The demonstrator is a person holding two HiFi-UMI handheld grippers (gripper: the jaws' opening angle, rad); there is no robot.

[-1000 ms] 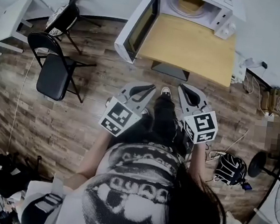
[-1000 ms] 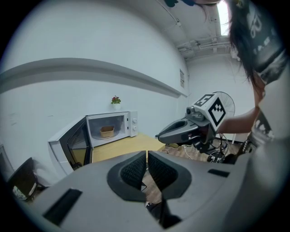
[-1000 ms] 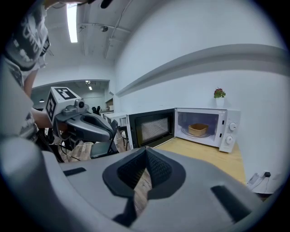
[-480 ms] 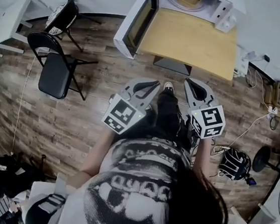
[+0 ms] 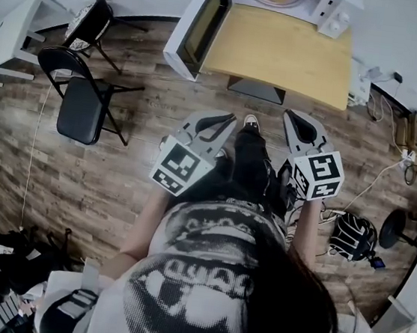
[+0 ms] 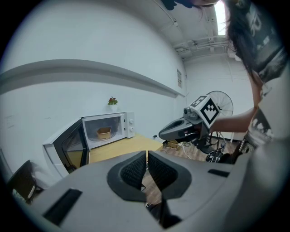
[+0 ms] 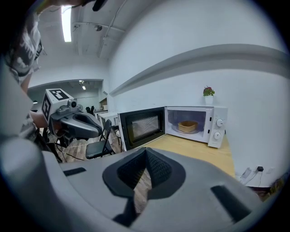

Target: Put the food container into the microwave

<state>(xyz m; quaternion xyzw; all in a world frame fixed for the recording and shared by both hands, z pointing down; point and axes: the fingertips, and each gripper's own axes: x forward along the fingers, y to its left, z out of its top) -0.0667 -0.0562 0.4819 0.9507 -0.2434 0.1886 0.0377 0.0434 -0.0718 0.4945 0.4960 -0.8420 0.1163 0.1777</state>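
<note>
While door (image 7: 141, 125) open, food container (image 7: 187, 125) w/in microwave (image 7: 218, 129).

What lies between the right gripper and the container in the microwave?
In the right gripper view, only bare tabletop stretches from the right gripper to the container, which sits inside the open microwave. Nothing stands on that stretch.

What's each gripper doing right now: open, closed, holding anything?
Left gripper: closed, nothing between its jaws.
Right gripper: closed, nothing between its jaws.
</note>
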